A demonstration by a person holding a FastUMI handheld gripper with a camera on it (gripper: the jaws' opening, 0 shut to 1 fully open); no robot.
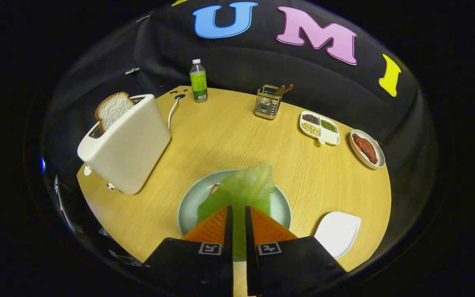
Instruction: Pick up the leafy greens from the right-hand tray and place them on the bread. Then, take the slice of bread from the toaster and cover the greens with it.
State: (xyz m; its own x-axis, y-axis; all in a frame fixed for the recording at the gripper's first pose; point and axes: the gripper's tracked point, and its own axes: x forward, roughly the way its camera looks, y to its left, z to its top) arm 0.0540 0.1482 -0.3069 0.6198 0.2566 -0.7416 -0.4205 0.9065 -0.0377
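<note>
Leafy greens point(243, 189), a pale crinkled lettuce leaf, hang pinched between the nearly closed fingers of the tool point(237, 212), over the round pale-green plate point(188, 206) where a sliver of bread point(214, 189) peeks out on the left. Released off-centre, the limp leaf could drape past the bread onto the plate. Far left, the sliced white bread point(113, 109) waits in the cream toaster point(128, 144) on the wooden desk point(229, 136).

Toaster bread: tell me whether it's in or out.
In: the bread slice stands upright in the toaster slot, top half protruding. The gripper holds the lettuce.
</note>
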